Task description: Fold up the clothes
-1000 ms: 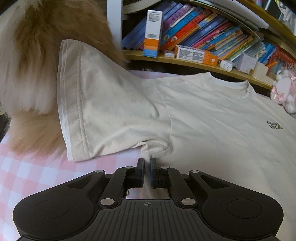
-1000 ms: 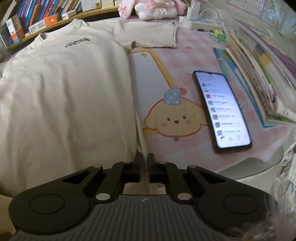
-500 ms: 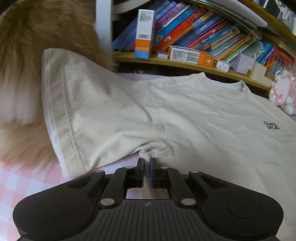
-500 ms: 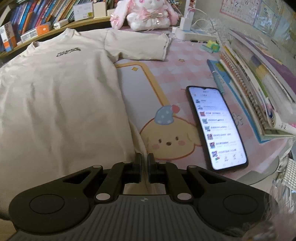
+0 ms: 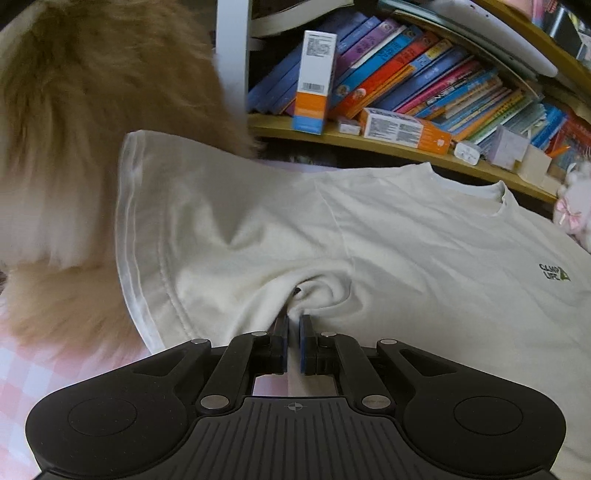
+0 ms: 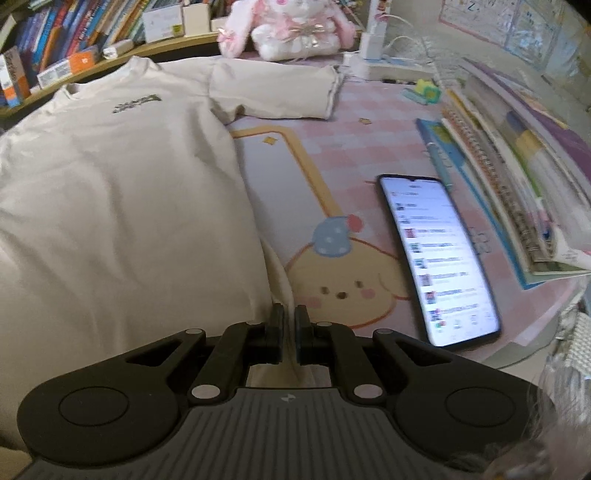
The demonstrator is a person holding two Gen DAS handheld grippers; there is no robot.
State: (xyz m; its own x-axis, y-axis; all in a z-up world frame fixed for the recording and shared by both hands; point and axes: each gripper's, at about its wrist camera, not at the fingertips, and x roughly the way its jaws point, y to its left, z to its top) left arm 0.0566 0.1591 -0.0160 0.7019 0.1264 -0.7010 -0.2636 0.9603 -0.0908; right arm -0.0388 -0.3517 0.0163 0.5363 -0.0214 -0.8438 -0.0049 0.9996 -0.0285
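We hold the cream T-shirt flat on the tabletop: left gripper jaws clamped at its armpit, right gripper jaws clamped on its side edge, phone at 2 o'clock.

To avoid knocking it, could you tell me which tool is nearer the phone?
Right. The right tool grips the T-shirt's side edge just beside the phone; the left tool pinches its far underarm.

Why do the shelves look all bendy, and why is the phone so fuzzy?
Left wrist view: the fisheye lens bows the wooden bookshelf. Right wrist view: the glowing black smartphone is bright and smeared, its text unreadable; the pink plush bunny is blurred too.
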